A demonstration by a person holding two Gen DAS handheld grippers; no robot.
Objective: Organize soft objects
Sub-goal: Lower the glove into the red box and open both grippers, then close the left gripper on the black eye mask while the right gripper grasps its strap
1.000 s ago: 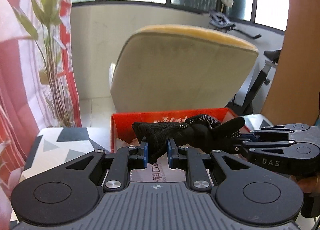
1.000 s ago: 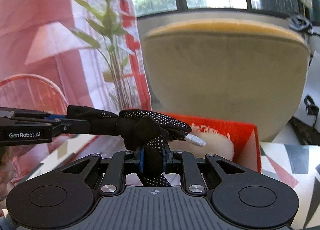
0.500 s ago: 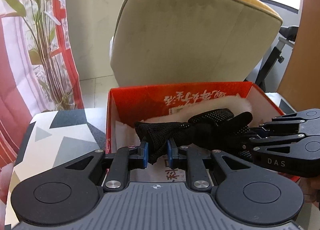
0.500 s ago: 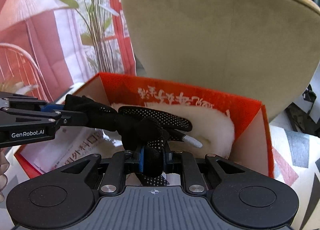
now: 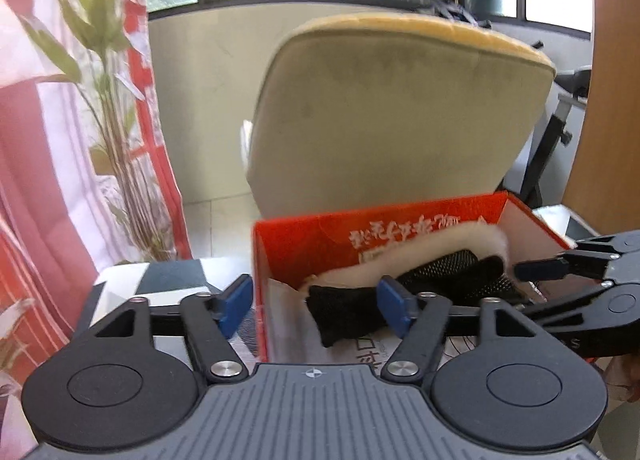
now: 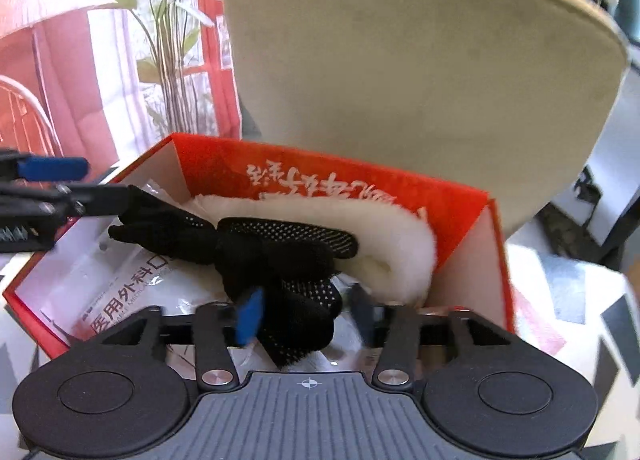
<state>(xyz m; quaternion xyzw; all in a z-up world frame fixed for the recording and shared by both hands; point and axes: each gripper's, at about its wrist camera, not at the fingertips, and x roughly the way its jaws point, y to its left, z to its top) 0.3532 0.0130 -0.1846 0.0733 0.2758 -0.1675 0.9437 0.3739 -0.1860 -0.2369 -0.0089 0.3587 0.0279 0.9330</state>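
Right wrist cam shows the black glove (image 6: 260, 248) lying in the red box (image 6: 464, 212) on the white fluffy thing (image 6: 384, 244); the left cam only catches its cuff. Both the left gripper (image 5: 316, 304) and the right gripper (image 6: 304, 312) tilt downward, jaws opening, seemingly clear of the fabric.

Both wrist views look down, close, into the red box (image 5: 420, 228).

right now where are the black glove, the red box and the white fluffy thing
black glove (image 6: 280, 248), right wrist view, on its dotted middle
red box (image 5: 304, 244), left wrist view, on its back wall
white fluffy thing (image 6: 392, 248), right wrist view, on its curved top
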